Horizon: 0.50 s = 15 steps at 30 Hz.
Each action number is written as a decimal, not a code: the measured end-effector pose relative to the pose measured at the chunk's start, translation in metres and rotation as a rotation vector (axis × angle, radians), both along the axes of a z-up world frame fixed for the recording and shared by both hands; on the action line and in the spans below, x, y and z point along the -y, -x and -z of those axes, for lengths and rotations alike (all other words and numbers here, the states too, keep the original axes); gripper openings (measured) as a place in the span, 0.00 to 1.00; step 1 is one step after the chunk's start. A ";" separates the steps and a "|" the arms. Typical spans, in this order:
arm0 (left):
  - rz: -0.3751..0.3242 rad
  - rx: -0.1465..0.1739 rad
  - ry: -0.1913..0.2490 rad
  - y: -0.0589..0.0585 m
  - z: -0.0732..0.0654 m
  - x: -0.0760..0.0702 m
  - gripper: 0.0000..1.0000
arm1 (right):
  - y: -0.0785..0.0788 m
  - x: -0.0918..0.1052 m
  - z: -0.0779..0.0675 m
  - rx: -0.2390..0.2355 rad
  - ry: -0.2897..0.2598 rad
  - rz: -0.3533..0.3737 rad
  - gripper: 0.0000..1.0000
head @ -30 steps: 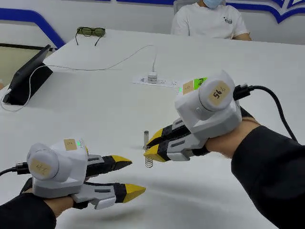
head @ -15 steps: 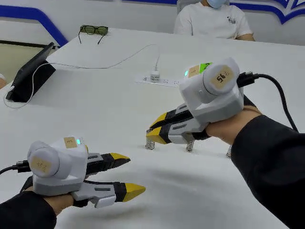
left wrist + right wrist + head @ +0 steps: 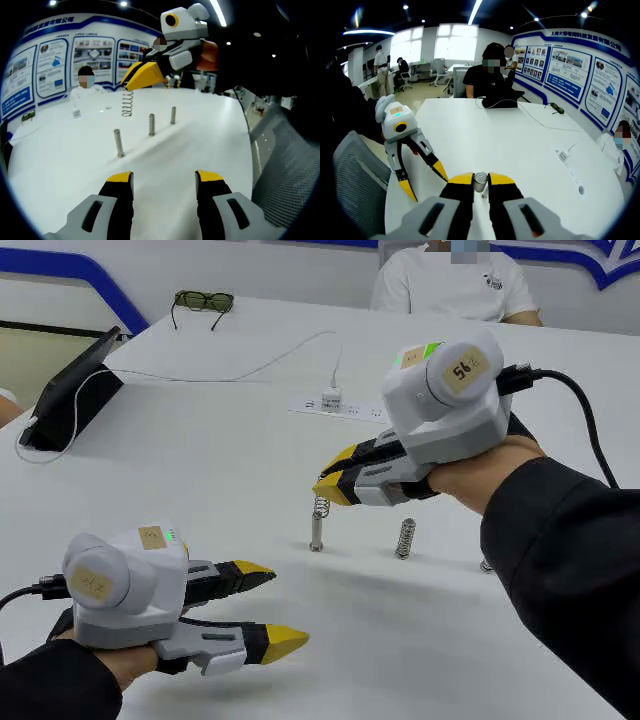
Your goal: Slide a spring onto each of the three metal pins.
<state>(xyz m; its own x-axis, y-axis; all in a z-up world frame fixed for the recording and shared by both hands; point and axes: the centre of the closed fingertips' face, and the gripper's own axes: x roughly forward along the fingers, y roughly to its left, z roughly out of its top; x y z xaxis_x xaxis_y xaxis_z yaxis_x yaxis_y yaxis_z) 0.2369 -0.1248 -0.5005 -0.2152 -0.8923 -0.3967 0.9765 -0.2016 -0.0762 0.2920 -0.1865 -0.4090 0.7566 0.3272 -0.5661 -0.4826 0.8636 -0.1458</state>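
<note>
In the head view the right gripper hangs at about 1 o'clock of the picture's middle. Its yellow-tipped jaws are pinched narrow on the top coils of a spring, which dangles at 6 o'clock from the tips. Directly beneath it the bare pin stands upright on the white table. The spring's lower end sits right at the pin's top, and whether the two touch cannot be told. At 3 o'clock from that pin stands the middle pin, with a second spring already coiled around it. Further toward 3 o'clock the third pin peeks out from behind the person's dark sleeve, too hidden to read. The left gripper is held low at 7 o'clock of the picture, well apart from the pins, its jaws spread wide and holding nothing. At 12 o'clock from the pins a power strip lies on the table, and a pair of glasses lies at 11 o'clock, near the far edge.
</note>
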 end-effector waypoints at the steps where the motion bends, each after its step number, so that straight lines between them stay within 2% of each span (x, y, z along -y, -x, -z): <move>1: 0.000 0.000 -0.001 0.000 0.000 0.000 0.51 | -0.001 0.001 0.000 0.001 -0.001 0.003 0.11; 9: -0.004 -0.003 -0.001 -0.001 0.001 -0.001 0.51 | -0.010 0.005 0.003 -0.001 -0.007 0.020 0.11; 15: -0.003 -0.004 -0.002 -0.001 0.001 -0.001 0.51 | -0.013 0.007 0.012 -0.021 -0.013 0.033 0.12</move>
